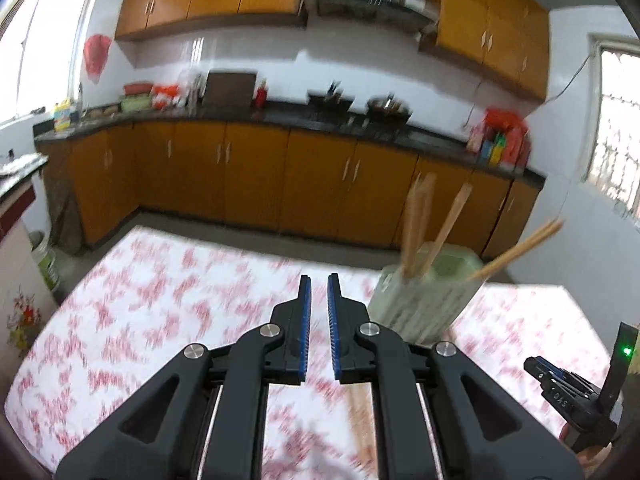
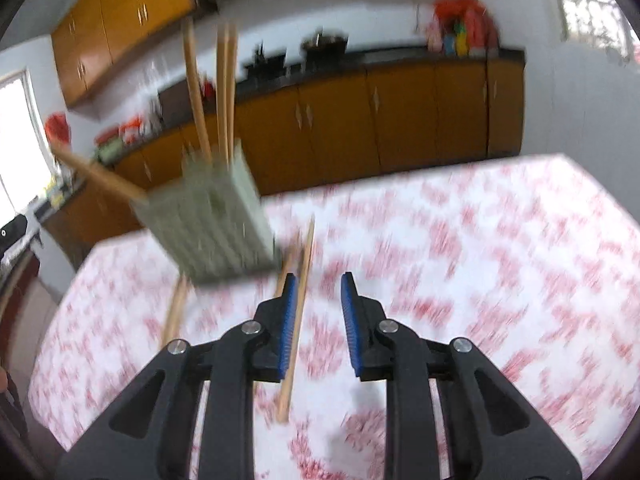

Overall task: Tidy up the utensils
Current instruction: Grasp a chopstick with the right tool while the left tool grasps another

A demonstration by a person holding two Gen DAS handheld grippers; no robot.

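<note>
left gripper (image 1: pixel 318 292): fingers spread a little, narrow gap, nothing between the blue pads, sitting low centre of the left wrist frame above the floral cloth of the desk (image 1: pixel 160 300).

right gripper (image 2: pixel 319 292): fingers spread wider, nothing clamped. one loose chopstick (image 2: pixel 296 320) lies on the cloth and runs just along the inner face of the left finger; can't tell if it touches the pad. a second loose stick (image 2: pixel 176 312) sits lower left of the frame, partly under the holder's edge.

green utensil holder (image 2: pixel 212 216) is upper left of centre in the right wrist frame, slatted sides, on the desk; heavy motion blur. several chopsticks in the holder (image 2: pixel 224 92) stand near upright, another leans out far to the left.

in the left wrist frame the same holder (image 1: pixel 424 296) is right of centre, just beyond the right finger, sticks fanning up and to the right. the right gripper (image 1: pixel 560 384) shows at the lower right edge there.

background: orange cabinets (image 1: pixel 256 172) and a dark countertop with pots across the upper half, all blurred.
</note>
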